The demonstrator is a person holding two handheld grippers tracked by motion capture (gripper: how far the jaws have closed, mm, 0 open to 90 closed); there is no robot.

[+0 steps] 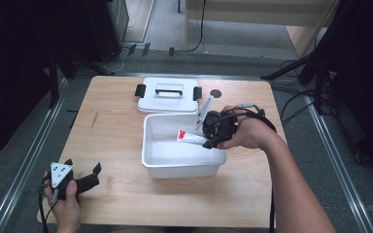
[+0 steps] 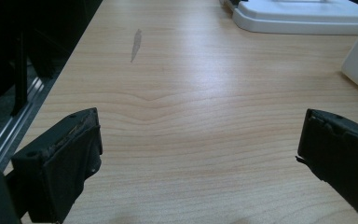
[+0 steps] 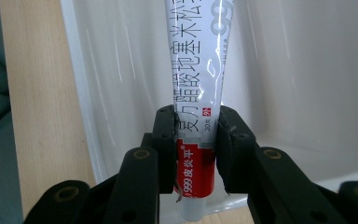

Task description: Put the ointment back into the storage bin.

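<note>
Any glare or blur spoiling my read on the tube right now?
Right gripper view: the white and red printed tube is sharp, with faint streaks of glare on the white plastic bin. High view: soft overall, dark surroundings. Left gripper view: a sheen on the pale wooden table.

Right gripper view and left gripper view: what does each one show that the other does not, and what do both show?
Right gripper view: the right gripper shut on a tube with a red end, held over the bin's inside. Left gripper view: the left gripper open above bare table, a grey mark on the wood, and the lid farther off. Both: the wooden table and part of the white bin.
</note>
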